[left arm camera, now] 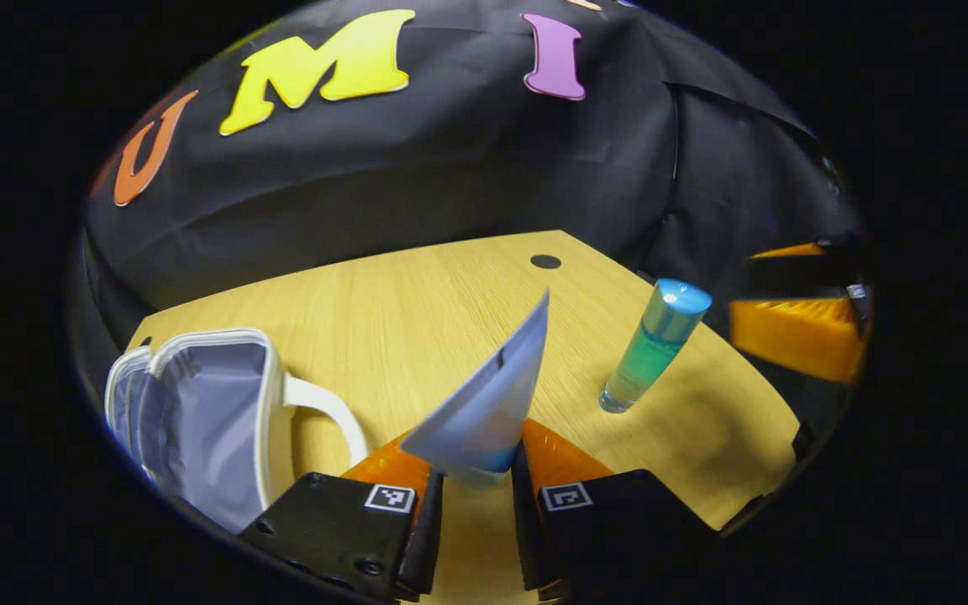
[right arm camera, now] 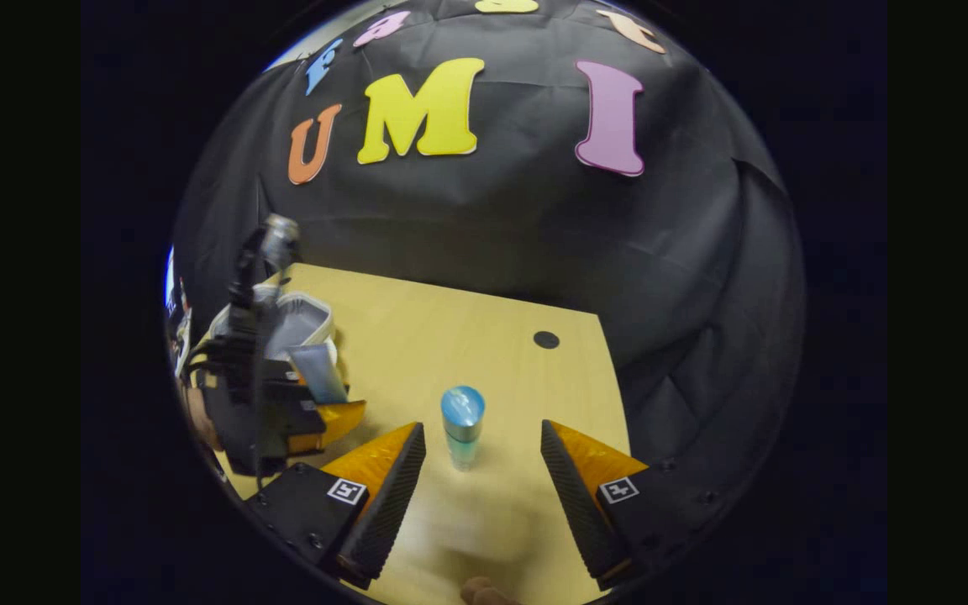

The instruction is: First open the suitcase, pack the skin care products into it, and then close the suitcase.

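On the table (left arm camera: 417, 302), the left tool (left arm camera: 476, 479) was pinching a pale tube (left arm camera: 488, 403) beside the open suitcase (left arm camera: 198, 420), while the right tool (right arm camera: 476, 470) sat spread around an upright blue-capped bottle (right arm camera: 461, 424).

The right gripper (right arm camera: 476, 470), jaws spread wide, faces the upright bottle (right arm camera: 461, 424).

The wooden table (left arm camera: 417, 311) is lit brightly from above while the surroundings stay dim. A white glare spot is seen on the cap of the green bottle (left arm camera: 656, 344), and a soft shadow is cast beside it. Straight edges are bent by fisheye distortion. The nearest tabletop in the right gripper view is blurred.
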`<state>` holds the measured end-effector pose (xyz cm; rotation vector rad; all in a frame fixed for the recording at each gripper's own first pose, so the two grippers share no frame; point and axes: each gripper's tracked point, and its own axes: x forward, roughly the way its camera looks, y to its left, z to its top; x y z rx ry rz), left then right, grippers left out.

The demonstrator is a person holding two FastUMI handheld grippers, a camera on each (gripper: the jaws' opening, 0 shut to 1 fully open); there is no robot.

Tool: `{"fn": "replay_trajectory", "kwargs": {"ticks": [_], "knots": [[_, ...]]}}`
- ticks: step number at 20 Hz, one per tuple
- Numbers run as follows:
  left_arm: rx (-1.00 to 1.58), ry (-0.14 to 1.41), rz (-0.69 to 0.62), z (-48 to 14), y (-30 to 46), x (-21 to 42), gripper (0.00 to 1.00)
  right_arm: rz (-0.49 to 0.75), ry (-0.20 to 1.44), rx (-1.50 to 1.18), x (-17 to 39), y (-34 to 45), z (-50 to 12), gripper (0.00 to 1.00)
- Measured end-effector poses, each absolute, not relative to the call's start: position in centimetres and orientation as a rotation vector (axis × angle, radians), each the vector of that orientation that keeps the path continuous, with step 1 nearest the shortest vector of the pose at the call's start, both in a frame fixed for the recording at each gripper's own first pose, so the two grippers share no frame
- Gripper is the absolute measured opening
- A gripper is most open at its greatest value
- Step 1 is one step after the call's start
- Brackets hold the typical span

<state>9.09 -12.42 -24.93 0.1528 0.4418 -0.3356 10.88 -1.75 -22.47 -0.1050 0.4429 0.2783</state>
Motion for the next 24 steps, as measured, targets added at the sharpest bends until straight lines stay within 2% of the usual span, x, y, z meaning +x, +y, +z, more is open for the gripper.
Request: {"fn": "replay_trajectory", "kwargs": {"ticks": [6, 9, 10, 13, 15, 16, 24], "knots": [[0.113, 0.413, -0.314, -18.8, -10.2, 1.0, 0.41, 0.209, 0.548, -0.006, 15.1, 0.7, -27.0, 0.81], [0.124, 0.428, -0.321, -16.9, -8.4, -3.5, 0.41, 0.145, 0.588, 0.021, 15.9, 0.6, -28.7, 0.7], [0.143, 0.415, -0.323, -16.2, -7.6, -4.4, 0.4, 0.12, 0.606, 0.008, 16.1, 0.2, -29.4, 0.7], [0.165, 0.401, -0.305, -16.2, -4.3, -5.7, 0.4, 0.083, 0.617, -0.016, 15.8, 0.0, -30.0, 0.39], [0.161, 0.414, -0.263, -16.8, -1.6, -5.5, 0.4, 0.074, 0.616, -0.043, 15.6, 0.8, -29.6, 0.34], [0.155, 0.415, -0.245, -16.8, -0.4, -5.2, 0.41, 0.074, 0.622, -0.046, 15.3, 1.1, -29.8, 0.36], [0.203, 0.362, -0.142, -16.3, 9.2, 1.7, 0.4, 0.113, 0.647, -0.069, 5.7, 2.0, -28.9, 0.36]]}}
